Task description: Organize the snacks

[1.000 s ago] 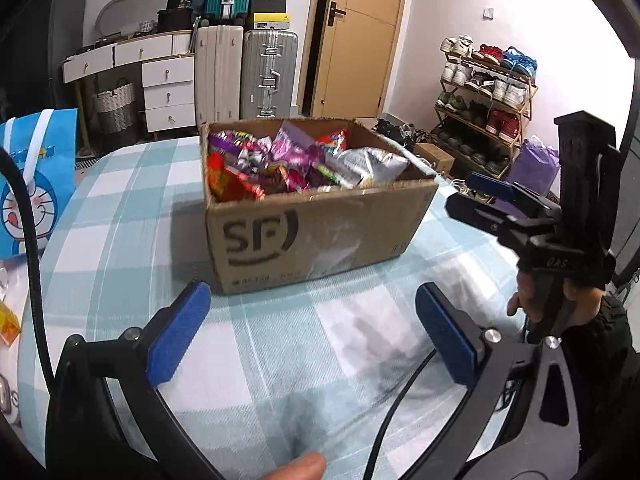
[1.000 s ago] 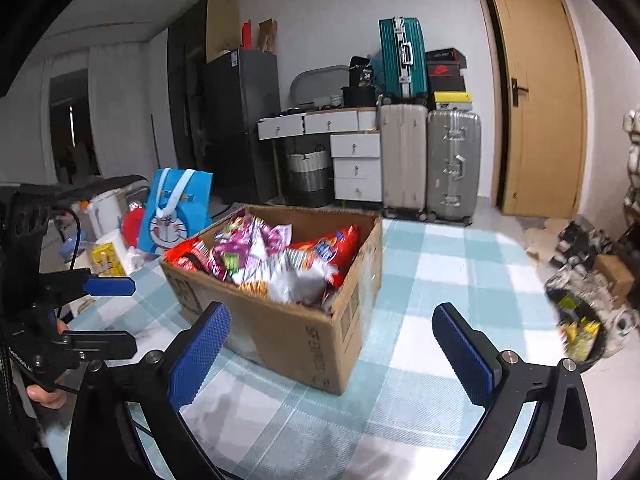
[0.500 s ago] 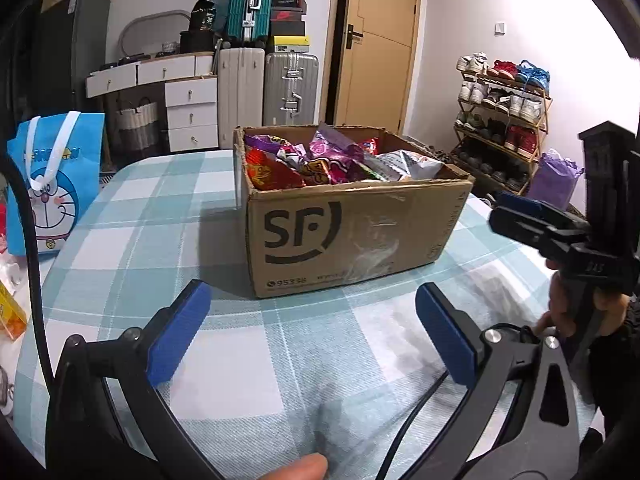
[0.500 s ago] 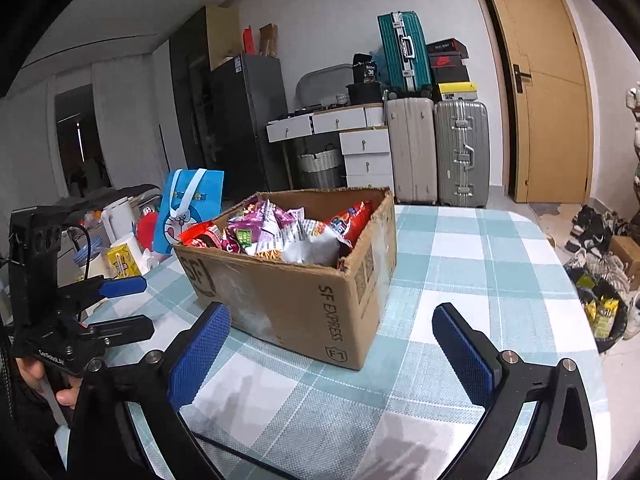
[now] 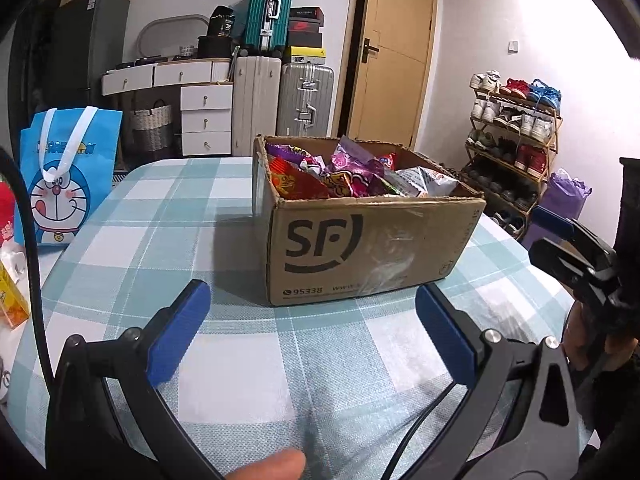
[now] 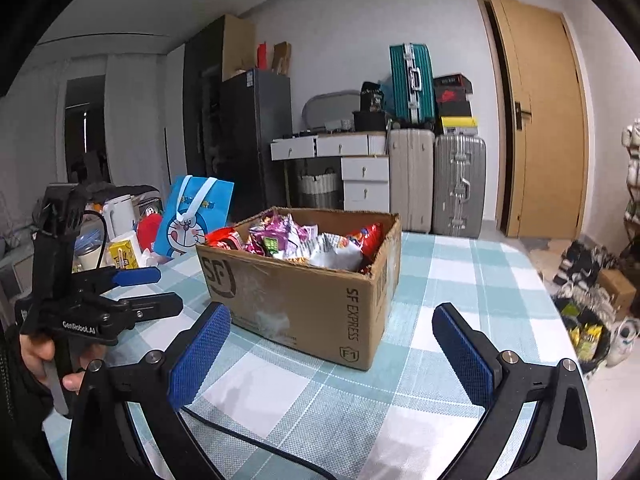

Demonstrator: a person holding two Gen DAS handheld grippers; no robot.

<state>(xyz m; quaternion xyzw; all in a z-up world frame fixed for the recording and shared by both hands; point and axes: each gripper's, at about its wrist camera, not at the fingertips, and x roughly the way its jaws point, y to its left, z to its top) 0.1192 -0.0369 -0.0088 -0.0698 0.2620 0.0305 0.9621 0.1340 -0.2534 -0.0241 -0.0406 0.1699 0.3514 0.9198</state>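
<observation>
A brown SF cardboard box (image 5: 360, 256) stands on the checked tablecloth, full of snack bags (image 5: 344, 176) in red, purple and silver. It also shows in the right wrist view (image 6: 304, 300) with its snack bags (image 6: 304, 240). My left gripper (image 5: 312, 332) is open and empty, a little short of the box's front face. My right gripper (image 6: 328, 348) is open and empty, near the box's front right corner. Each gripper shows in the other's view: the right gripper (image 5: 560, 236) at the right, the left gripper (image 6: 148, 292) at the left.
A blue Doraemon bag (image 5: 64, 176) stands at the table's left edge, with a yellow carton (image 6: 124, 254) and kettle (image 6: 120, 212) beyond. Suitcases (image 5: 280, 96), drawers and a door stand behind. A shoe rack (image 5: 516, 132) is at the right. A cable (image 6: 256, 444) lies on the cloth.
Both grippers have dropped lower and tilted up, so the box is seen more from the side. The left view has shifted so the box sits further right. Both stay open.
</observation>
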